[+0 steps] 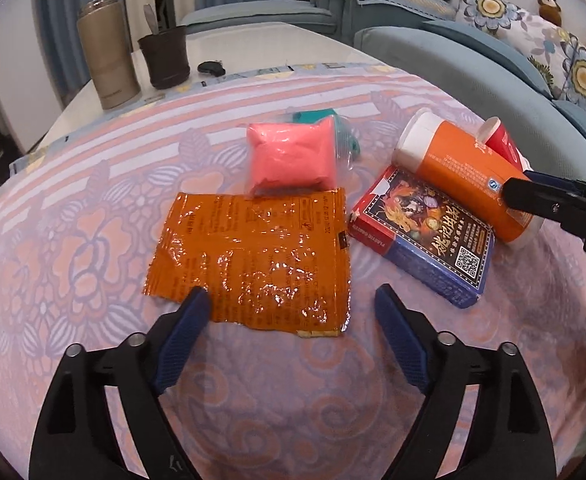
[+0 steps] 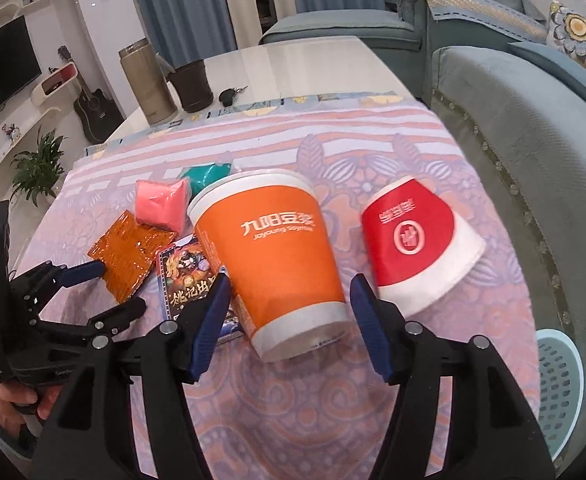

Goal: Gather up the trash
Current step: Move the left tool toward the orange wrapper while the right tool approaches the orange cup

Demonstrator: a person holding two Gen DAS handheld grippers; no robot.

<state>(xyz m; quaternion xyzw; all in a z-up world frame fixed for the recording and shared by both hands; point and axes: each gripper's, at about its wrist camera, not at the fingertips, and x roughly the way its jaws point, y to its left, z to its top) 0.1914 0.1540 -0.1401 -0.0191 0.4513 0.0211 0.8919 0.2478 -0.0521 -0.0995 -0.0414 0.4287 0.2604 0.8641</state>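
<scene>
Trash lies on a floral cloth (image 1: 93, 208) covering the desk (image 1: 253, 44).

Left gripper (image 1: 293, 300): fingers wide apart, holding nothing. The left finger tip overlaps the near edge of the orange wrapper (image 1: 253, 256); whether it touches, I cannot tell. The right finger is clear of the wrapper.

Right gripper (image 2: 289, 284): fingers spread wide on either side of the base of the orange cup (image 2: 277, 256), which lies on its side and leans on the card box (image 2: 185, 276). No clamp visible.

Red cup (image 2: 409, 240) lies on its side just right of the orange cup. Pink bag (image 1: 291, 156) sits behind the wrapper, with a teal bag (image 1: 325, 120) behind that. A basket (image 2: 561, 380) shows at lower right, beside the sofa (image 2: 533, 140).
</scene>
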